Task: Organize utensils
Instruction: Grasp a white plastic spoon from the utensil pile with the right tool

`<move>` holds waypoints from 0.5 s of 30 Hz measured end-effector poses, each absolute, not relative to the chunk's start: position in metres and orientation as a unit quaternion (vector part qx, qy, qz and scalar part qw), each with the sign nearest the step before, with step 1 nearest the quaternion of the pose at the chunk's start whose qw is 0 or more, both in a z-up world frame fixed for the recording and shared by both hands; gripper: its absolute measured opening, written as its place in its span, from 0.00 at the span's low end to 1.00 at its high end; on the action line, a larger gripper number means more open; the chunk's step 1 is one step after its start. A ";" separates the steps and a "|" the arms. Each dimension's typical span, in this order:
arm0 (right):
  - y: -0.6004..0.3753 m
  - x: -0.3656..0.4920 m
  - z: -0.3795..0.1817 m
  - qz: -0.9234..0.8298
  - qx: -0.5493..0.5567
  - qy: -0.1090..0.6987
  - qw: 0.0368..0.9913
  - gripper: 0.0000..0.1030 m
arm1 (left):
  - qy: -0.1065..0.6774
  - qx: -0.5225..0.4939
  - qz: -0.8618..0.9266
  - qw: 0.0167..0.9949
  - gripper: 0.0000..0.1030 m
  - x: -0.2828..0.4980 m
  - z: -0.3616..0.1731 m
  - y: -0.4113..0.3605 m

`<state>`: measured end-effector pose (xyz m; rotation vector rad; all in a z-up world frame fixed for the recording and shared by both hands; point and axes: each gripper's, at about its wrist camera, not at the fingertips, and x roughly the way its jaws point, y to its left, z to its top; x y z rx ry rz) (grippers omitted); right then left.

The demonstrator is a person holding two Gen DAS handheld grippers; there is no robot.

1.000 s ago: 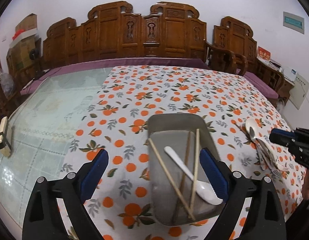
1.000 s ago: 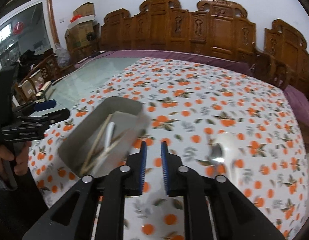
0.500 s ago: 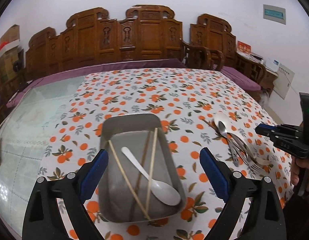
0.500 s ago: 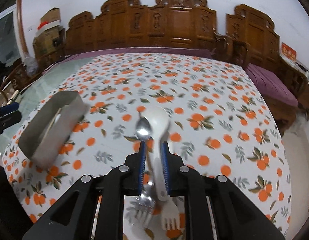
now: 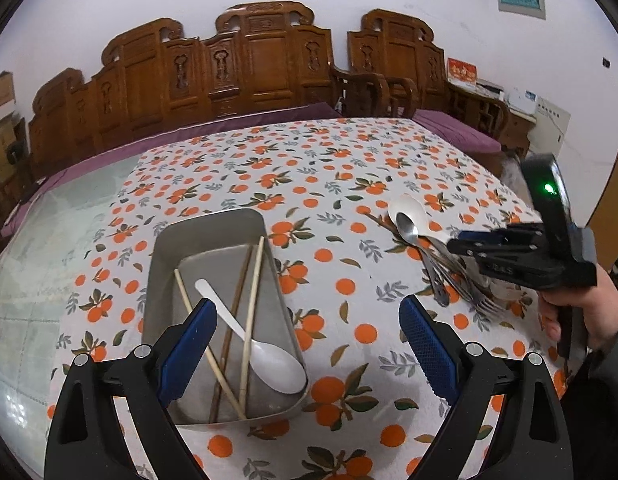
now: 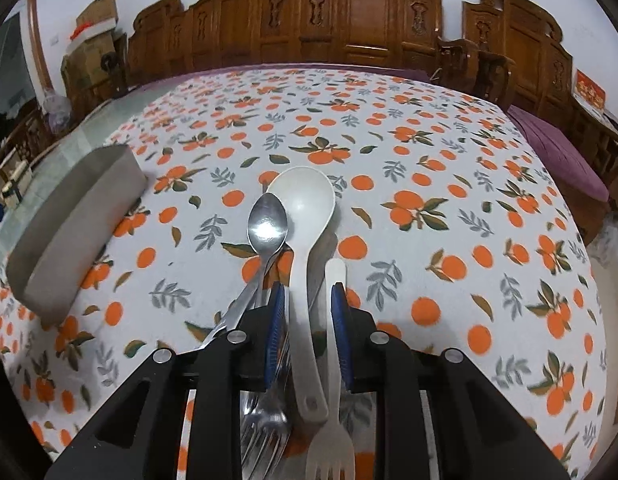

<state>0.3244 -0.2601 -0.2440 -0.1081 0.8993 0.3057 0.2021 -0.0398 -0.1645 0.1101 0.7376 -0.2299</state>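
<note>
A grey metal tray (image 5: 162, 276) sits on the orange-print cloth and holds chopsticks (image 5: 253, 304) and a white spoon (image 5: 269, 360). My left gripper (image 5: 307, 344) stands wide open above the tray's near right corner, holding nothing. To the right lies a pile: a big white spoon (image 6: 303, 200), a metal spoon (image 6: 268, 220), a white fork (image 6: 333, 440) and metal forks (image 6: 265, 432). My right gripper (image 6: 308, 332) hangs low over the pile with its jaws opening. The white spoon's handle and the fork's handle lie between the pads, not squeezed. A hand holds that gripper (image 5: 461, 242).
The tray (image 6: 69, 232) lies left of the pile. Bare glass tabletop (image 5: 49, 240) shows left of the cloth. Carved wooden benches (image 5: 253, 64) with purple cushions line the far side. The table's right edge (image 6: 589, 264) drops off near the pile.
My right gripper swung from the tray to the pile, came down over the handles and widened its jaws. My left gripper drifted right, so the tray now sits toward its left finger.
</note>
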 end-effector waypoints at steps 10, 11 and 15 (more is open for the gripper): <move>-0.255 0.337 -0.248 0.168 -0.041 0.455 0.874 0.10 | 0.368 0.074 -0.116 0.920 0.86 0.201 -0.168 -0.062; -0.256 0.337 -0.247 0.170 -0.038 0.453 0.874 0.10 | 0.368 0.076 -0.116 0.920 0.86 0.200 -0.168 -0.065; -0.262 0.337 -0.238 0.167 -0.029 0.438 0.883 0.10 | 0.372 0.081 -0.113 0.918 0.86 0.202 -0.169 -0.073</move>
